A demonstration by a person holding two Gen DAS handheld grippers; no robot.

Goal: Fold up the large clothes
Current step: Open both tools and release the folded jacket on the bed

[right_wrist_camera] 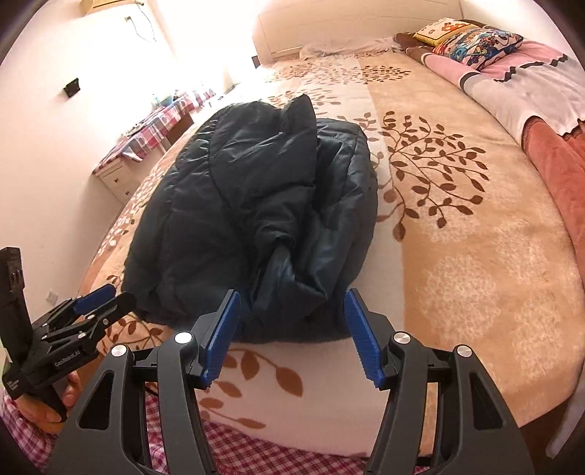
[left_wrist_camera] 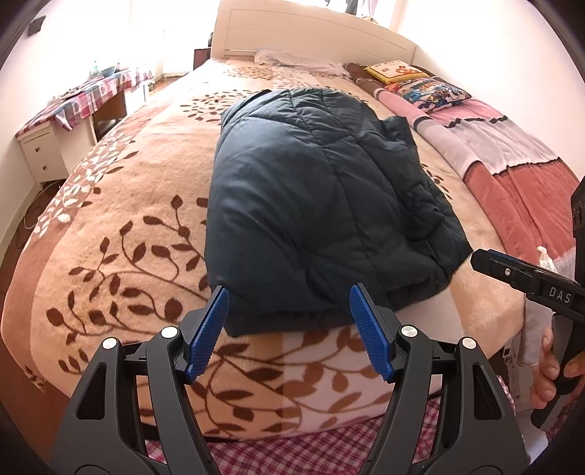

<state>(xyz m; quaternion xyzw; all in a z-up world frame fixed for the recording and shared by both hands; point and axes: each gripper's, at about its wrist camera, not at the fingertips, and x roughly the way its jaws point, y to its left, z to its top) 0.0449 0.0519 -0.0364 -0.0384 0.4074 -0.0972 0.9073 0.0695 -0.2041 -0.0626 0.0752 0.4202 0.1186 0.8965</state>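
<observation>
A dark navy puffer jacket lies folded into a compact bundle on the bed's beige leaf-patterned blanket. My left gripper is open and empty, its blue pads just short of the jacket's near edge. In the right wrist view the jacket shows a rolled sleeve end at its near side. My right gripper is open and empty, right at the jacket's near edge. The left gripper also shows at the left of the right wrist view. The right gripper shows at the right of the left wrist view.
A pink and red quilt with patterned pillows runs along the bed's right side. The white headboard is at the far end. A table with a checked cloth and a white cabinet stand left of the bed.
</observation>
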